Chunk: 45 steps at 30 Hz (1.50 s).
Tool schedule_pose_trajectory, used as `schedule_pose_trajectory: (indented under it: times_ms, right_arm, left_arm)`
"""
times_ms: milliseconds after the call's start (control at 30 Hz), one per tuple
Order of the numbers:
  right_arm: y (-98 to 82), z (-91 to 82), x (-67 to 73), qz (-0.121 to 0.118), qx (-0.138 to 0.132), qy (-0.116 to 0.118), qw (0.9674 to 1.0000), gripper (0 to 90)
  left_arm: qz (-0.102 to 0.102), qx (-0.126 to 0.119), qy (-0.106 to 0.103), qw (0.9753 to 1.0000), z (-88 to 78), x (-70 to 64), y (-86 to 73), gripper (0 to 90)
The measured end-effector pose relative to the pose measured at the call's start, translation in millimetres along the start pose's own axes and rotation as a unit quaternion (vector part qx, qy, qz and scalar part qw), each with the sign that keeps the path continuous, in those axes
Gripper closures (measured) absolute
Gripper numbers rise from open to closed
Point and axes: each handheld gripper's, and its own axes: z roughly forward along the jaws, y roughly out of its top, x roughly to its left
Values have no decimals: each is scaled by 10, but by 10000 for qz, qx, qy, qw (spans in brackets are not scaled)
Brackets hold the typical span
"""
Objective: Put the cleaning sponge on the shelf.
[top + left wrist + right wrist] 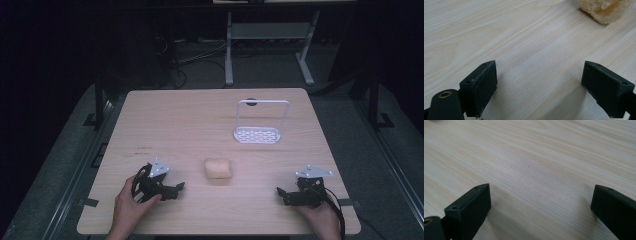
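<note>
sponge (218,168) sits mid-table between both grippers, apart from each. it looks light, soft and porous, so it should squash; best pinched across its flat sides. left gripper (176,188) and right gripper (283,195) stand spread, holding nothing.

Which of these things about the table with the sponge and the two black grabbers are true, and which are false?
1. The pale yellow sponge lies on the light wooden table between the two grippers. True.
2. The left gripper is squeezing the sponge. False: its jaws stand wide apart over bare wood, and the sponge lies apart from it.
3. The white wire rack with a perforated base stands upright on the far side of the table. True.
4. The right gripper is shut. False: its jaws are open with nothing between them.
5. The sponge sits inside the rack. False: it lies nearer the person, apart from the rack.
</note>
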Motion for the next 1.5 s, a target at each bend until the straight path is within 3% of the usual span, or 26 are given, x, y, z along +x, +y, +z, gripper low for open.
schedule_pose_trajectory:
  times_ms: [267, 567, 833, 1200, 1500]
  right_arm:
    - [10, 4, -10, -68, 16, 64, 10000, 36]
    - [74, 4, 24, -192, 20, 304, 9994, 43]
    - [215, 26, 86, -377, -22, 665, 9971, 43]
    - [390, 40, 97, -488, -125, 734, 9960, 43]
    - [508, 103, 75, -511, -188, 997, 9935, 44]
  left_arm:
    - [-6, -2, 4, 10000, 2, -1, 1, 125]
    - [0, 3, 6, 10000, 1, 0, 1, 125]
    - [13, 14, 4, 10000, 0, 1, 1, 125]
    - [12, 17, 5, 10000, -1, 1, 2, 125]
    - [14, 19, 5, 10000, -1, 1, 2, 125]
